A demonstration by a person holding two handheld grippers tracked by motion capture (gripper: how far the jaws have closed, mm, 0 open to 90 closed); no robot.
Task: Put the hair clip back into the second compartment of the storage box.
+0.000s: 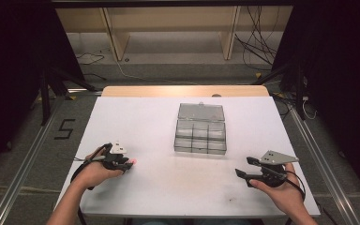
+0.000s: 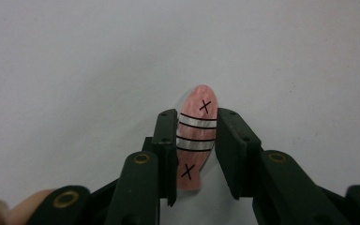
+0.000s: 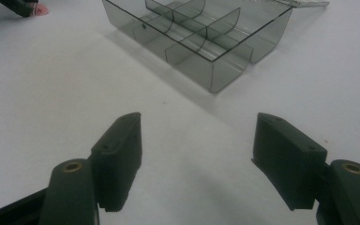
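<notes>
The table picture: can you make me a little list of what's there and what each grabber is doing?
table: white top, wooden strip at far edge
box: clear grey box with compartments, lid open, compartments look empty
left gripper: jaws closed on a pink oval piece with black and white stripes and two black X marks
right gripper: jaws wide open, holding nothing, pointing toward the box
hands: one on each gripper, at the near edge
</notes>
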